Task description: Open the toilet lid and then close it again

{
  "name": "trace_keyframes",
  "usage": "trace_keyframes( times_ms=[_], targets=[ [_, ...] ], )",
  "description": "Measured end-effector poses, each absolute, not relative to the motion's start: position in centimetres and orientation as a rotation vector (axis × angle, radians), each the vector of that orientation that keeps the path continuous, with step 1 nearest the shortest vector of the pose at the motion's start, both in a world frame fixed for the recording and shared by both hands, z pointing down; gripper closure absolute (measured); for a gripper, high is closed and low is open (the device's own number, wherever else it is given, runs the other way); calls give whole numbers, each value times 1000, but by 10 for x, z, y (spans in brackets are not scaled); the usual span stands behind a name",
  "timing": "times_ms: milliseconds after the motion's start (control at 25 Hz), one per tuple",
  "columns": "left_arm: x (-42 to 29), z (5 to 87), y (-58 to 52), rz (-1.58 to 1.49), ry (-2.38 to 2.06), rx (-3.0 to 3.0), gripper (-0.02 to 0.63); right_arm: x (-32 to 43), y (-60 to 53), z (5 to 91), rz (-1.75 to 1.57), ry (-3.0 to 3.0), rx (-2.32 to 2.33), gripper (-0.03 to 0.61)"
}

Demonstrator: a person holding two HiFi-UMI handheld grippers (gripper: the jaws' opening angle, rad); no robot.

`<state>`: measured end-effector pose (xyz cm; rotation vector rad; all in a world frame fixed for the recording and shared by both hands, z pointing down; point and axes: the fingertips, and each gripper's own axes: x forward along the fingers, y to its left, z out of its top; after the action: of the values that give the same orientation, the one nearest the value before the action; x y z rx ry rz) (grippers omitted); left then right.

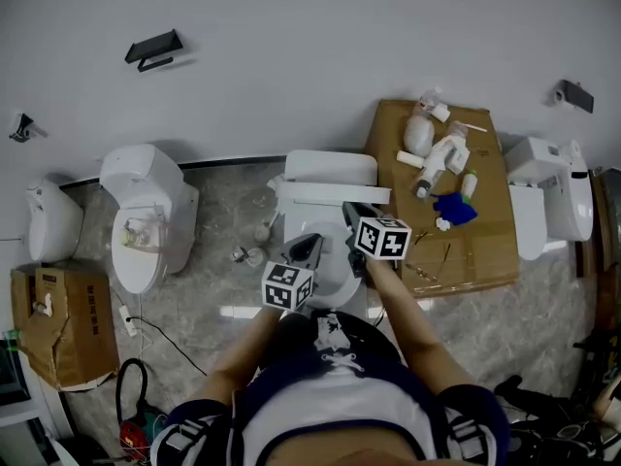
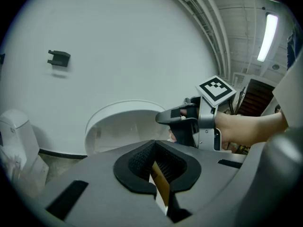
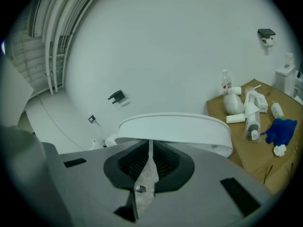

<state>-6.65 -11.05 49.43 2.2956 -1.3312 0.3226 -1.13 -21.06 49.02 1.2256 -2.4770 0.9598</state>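
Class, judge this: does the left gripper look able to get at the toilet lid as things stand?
Probably yes. The toilet lid lies just ahead of the left gripper, nothing between them. The right gripper sits at one side of the rim, leaving the rest free. Shut jaws could only push.

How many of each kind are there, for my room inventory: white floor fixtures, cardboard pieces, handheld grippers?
White floor fixtures: 4
Cardboard pieces: 2
Handheld grippers: 2, left and right
Total: 8
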Motion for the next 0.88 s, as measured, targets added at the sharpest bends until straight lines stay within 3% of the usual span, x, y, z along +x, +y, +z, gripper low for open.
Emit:
trace_keyframes(
  times_ms=[440,880],
  targets=[
    [-78,499,-110,344,-1361,2262,607,-19,-263,474,924,-2505,1148,551],
    [-85,490,-127,315,-1409,2264,607,-28,-310,452,653,-2471,1040,551]
  ],
)
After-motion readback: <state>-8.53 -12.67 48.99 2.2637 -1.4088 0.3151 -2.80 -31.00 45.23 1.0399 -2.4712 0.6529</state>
